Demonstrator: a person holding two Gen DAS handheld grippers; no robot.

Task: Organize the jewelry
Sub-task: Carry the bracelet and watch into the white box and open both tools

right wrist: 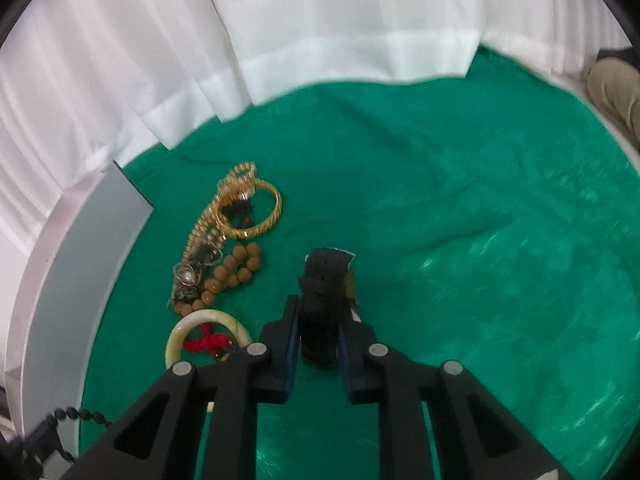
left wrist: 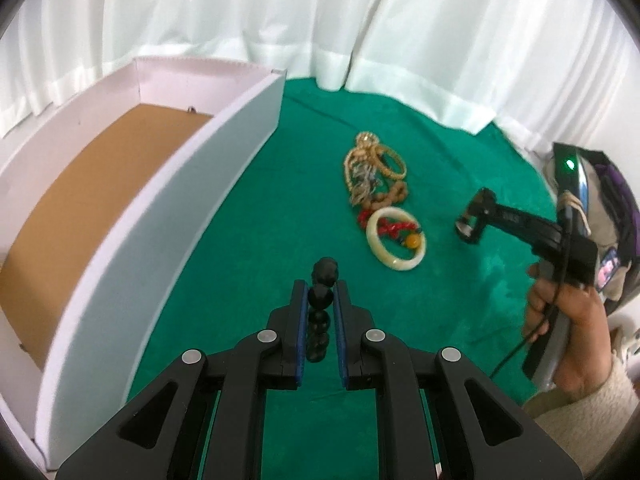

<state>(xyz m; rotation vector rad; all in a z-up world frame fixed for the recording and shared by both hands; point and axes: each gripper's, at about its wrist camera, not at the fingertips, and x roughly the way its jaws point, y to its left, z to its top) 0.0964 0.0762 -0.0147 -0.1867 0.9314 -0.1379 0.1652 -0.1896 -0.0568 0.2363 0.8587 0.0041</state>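
My left gripper [left wrist: 321,292] is shut on a string of black beads [left wrist: 320,300], held above the green cloth beside the white box [left wrist: 160,220]. The same beads [right wrist: 80,414] show at the lower left of the right wrist view. My right gripper [right wrist: 320,312] is shut on a black watch [right wrist: 324,300], its perforated strap standing up between the pads. From the left wrist view, that right gripper [left wrist: 470,220] hangs to the right of the jewelry pile, held by a person's hand [left wrist: 560,320].
A pile on the green cloth [right wrist: 480,240] holds a gold bangle [left wrist: 390,162], gold chains, brown wooden beads [right wrist: 236,272], red beads [left wrist: 394,227] and a cream bangle [left wrist: 396,240]. The box has a brown floor [left wrist: 100,200]. White curtains close off the back.
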